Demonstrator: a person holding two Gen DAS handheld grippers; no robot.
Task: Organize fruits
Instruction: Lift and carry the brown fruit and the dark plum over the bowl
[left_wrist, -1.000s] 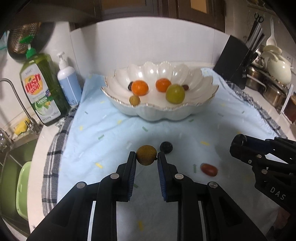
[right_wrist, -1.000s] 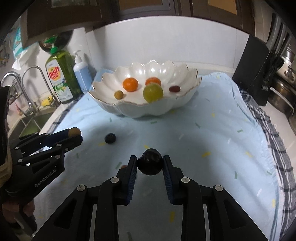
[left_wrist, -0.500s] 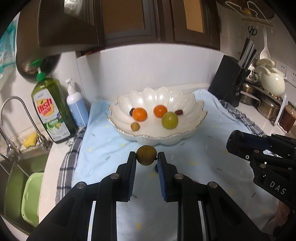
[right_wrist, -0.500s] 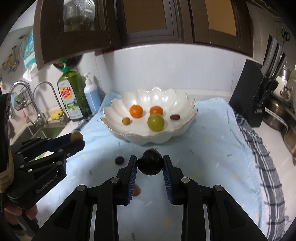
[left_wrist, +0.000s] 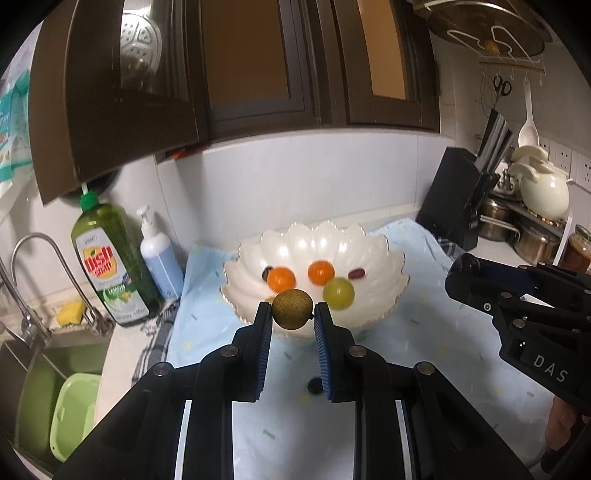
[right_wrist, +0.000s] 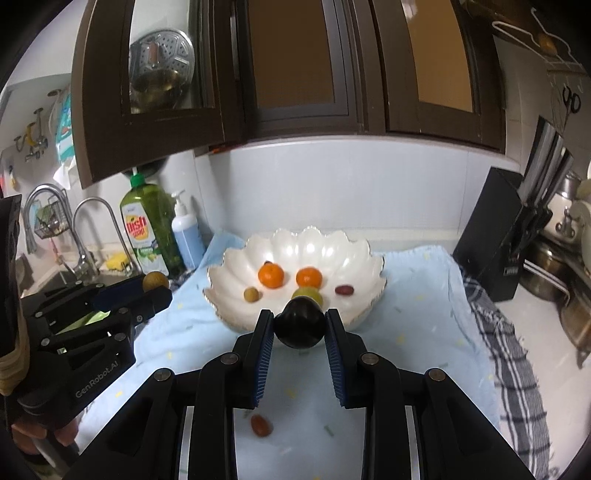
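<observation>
Between left gripper jaws: brown longan, clamped at tips. Right gripper jaws grip dark plum. Both held high, scalloped bowl just ahead, likely for drop-in.

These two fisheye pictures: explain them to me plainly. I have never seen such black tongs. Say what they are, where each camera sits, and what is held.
No robot here: a person holds a two-finger tool in each hand, with a camera on each looking along its fingers. One picture is from the left tool, shut on a brownish-green fruit. The other is from the right tool, shut on a dark fruit. Ahead, on a light blue cloth, stands a white scalloped bowl with two oranges, a green fruit and smaller ones. A red fruit and a small dark one lie on the cloth.
</observation>
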